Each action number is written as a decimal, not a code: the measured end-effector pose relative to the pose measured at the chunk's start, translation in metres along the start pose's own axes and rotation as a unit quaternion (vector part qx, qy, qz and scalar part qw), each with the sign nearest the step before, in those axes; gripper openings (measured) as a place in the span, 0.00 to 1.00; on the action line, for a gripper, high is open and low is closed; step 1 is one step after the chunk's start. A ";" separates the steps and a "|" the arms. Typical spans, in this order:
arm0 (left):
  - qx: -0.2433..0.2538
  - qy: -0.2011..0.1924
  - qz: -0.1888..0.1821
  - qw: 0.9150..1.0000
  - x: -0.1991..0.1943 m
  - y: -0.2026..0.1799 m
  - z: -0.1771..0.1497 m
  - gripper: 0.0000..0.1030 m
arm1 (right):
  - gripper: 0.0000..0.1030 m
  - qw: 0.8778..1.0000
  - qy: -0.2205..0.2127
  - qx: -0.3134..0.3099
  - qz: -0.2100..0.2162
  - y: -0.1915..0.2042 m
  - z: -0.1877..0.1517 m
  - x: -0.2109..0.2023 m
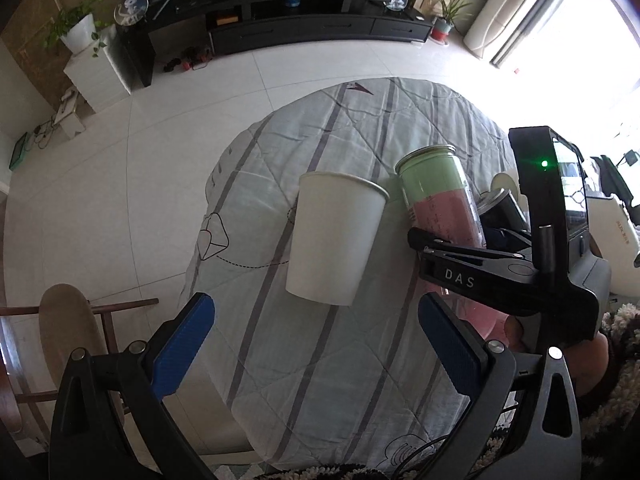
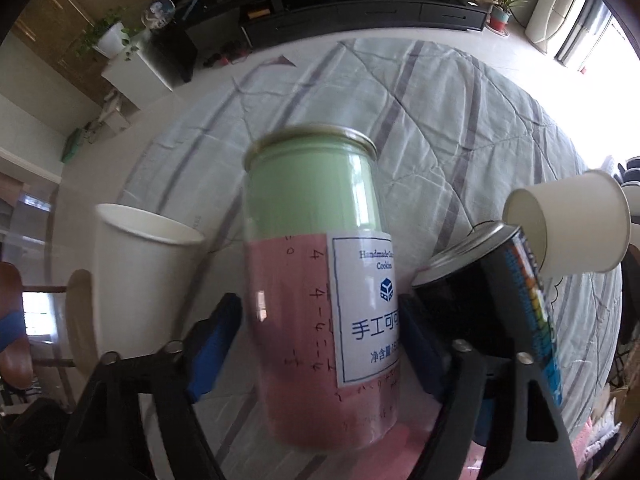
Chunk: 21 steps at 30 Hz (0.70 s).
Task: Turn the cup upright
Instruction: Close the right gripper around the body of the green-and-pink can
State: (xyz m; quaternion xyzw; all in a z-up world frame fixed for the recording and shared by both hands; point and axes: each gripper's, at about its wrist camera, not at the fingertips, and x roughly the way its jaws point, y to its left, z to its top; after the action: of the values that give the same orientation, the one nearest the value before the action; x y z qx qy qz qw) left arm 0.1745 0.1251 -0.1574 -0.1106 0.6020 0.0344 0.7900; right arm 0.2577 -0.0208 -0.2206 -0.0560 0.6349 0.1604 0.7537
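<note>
A clear green-and-pink jar-like cup (image 2: 316,280) with a white label stands upright between the fingers of my right gripper (image 2: 320,336), which closes on its sides; it also shows in the left wrist view (image 1: 440,204). A white paper cup (image 1: 336,236) stands upright on the quilted table just beyond my left gripper (image 1: 316,340), which is open and empty; the cup also shows in the right wrist view (image 2: 140,276). The right gripper's body (image 1: 500,268) shows at the right of the left wrist view.
A black can (image 2: 492,292) stands right of the jar, with a second white paper cup (image 2: 572,228) lying on its side behind it. The round table (image 1: 320,380) has a striped grey quilt. A wooden chair (image 1: 68,336) is at the left edge.
</note>
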 end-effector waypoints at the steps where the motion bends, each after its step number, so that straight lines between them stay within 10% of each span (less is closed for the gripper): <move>1: -0.003 0.003 0.000 1.000 0.001 0.002 0.000 1.00 | 0.70 1.000 -0.002 0.000 0.001 0.001 0.000 0.001; 21: -0.002 -0.025 0.003 1.000 -0.024 0.000 -0.024 1.00 | 0.69 0.999 -0.016 0.014 0.046 -0.002 -0.058 -0.045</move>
State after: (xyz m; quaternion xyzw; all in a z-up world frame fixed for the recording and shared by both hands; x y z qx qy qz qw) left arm 0.1449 0.1215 -0.1400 -0.1096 0.5820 0.0412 0.8047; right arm 0.1974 -0.0474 -0.1877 -0.0136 0.6272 0.1874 0.7559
